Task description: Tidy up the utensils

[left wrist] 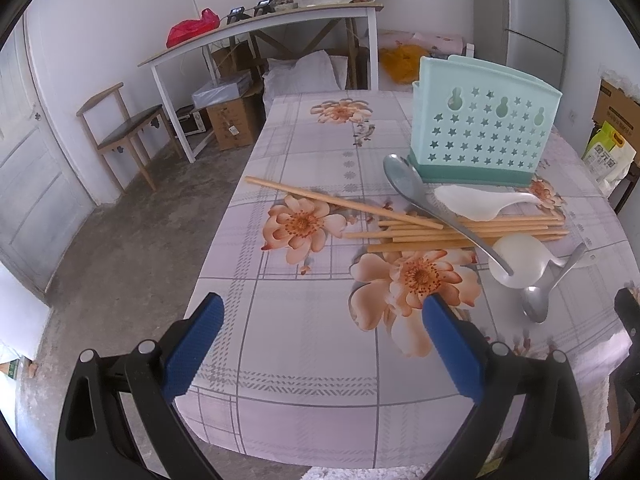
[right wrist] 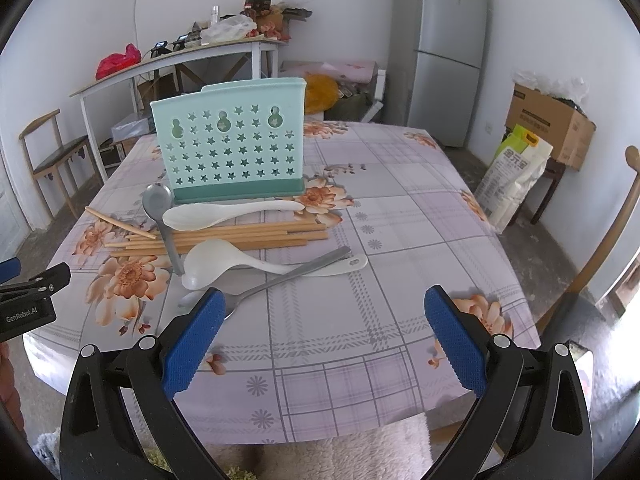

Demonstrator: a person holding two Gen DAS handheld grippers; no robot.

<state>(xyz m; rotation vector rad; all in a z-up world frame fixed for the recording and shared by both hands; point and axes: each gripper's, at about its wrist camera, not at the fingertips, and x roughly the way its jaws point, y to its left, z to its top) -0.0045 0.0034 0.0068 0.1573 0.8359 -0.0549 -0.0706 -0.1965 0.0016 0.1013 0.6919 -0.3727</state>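
Both grippers are held low over the near edge of the counter, each with its blue-padded jaws spread wide apart and nothing between them. In the left wrist view, the left gripper is seen above a flowered tablecloth. In the right wrist view, the right gripper is seen a little nearer the utensils.

A pale green utensil holder, pierced with star-shaped holes, is stood upright near the middle of the counter. Just in front of it, a bundle of wooden chopsticks is laid flat, with one stick angled away to the left. A white plastic spoon is laid across the chopsticks, and a metal spoon is crossed over them with its bowl beside the holder's base. Nearer the grippers, a white rice ladle and a second metal spoon are laid crossing each other.
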